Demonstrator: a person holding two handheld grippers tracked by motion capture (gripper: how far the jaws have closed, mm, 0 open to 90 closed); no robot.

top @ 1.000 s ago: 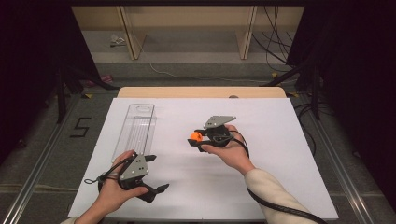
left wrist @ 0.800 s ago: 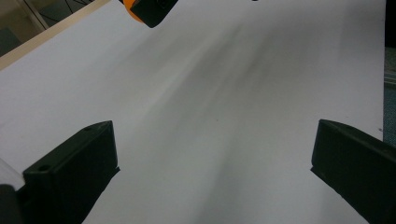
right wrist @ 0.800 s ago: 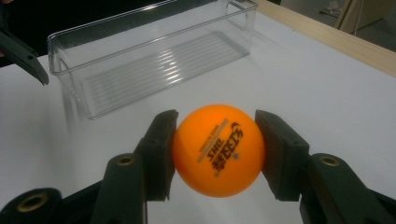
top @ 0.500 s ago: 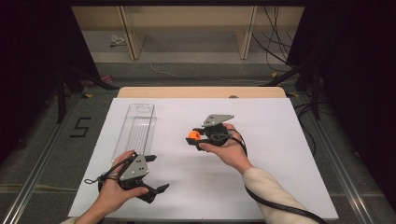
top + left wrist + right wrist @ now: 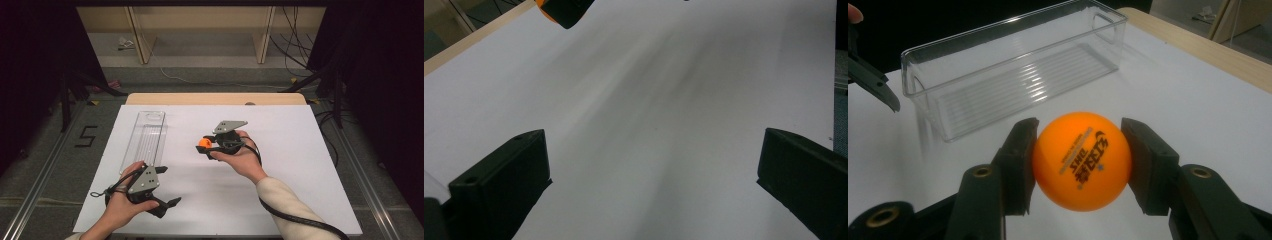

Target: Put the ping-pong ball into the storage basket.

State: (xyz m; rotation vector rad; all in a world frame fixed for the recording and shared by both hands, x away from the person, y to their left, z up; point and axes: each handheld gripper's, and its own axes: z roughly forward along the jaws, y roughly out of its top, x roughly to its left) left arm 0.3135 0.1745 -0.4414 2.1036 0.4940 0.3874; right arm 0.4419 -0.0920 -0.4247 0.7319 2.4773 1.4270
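Matt orange ball (image 5: 1082,161), glossy clear plastic bin (image 5: 1013,65).

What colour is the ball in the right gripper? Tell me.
Orange with dark print; the ball shows best in the right gripper view.

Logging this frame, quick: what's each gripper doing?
Left gripper: open, holding nothing.
Right gripper: shut on the orange ball.
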